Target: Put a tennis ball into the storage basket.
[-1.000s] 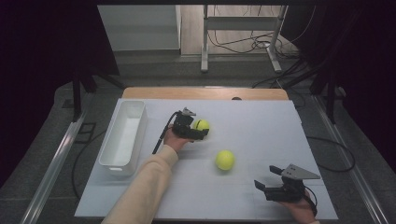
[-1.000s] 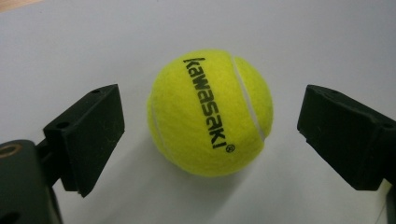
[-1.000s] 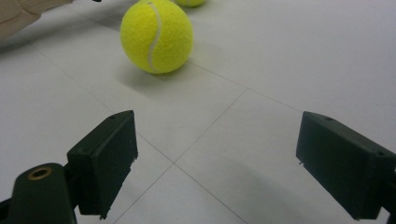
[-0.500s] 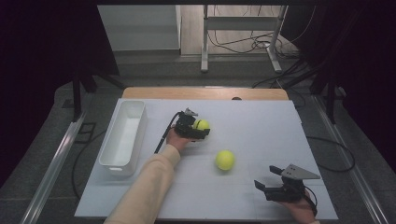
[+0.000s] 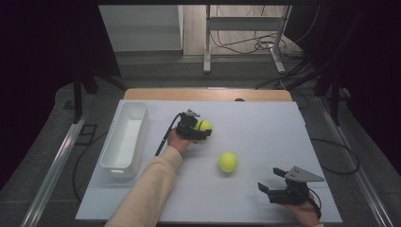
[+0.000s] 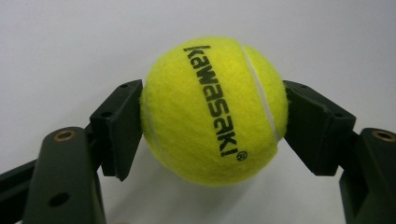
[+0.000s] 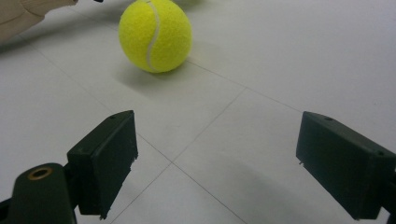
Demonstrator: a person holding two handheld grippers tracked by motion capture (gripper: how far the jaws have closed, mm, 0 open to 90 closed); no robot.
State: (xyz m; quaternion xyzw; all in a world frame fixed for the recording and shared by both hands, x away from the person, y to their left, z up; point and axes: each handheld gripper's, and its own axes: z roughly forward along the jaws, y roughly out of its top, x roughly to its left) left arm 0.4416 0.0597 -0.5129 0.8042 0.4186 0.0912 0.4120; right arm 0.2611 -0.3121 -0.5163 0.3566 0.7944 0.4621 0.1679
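High view, left to right: white bin (image 5: 124,138) sits left of centre on the white table (image 5: 265,118), long side running up the frame. Just right of it, a cream sleeve (image 5: 146,189) comes up from the bottom edge to the left gripper (image 5: 197,130), near frame centre. Its jaws have just been closing and now pinch a tennis ball (image 5: 204,126), pads pressing on both sides of it. In the left gripper view that ball (image 6: 214,109) is centred between the black pads (image 6: 122,126), still down on the table surface; black lettering on the felt reads "kawasaki" with an ® mark, running down the ball.

Second tennis ball (image 5: 227,162) lies loose right of centre, well apart from both grippers. In the right gripper view it (image 7: 155,35) is at upper left; no writing on the face that shows, seam only.

Right gripper (image 5: 270,183) is at lower right, jaws spread wide with nothing between them, bare table only.
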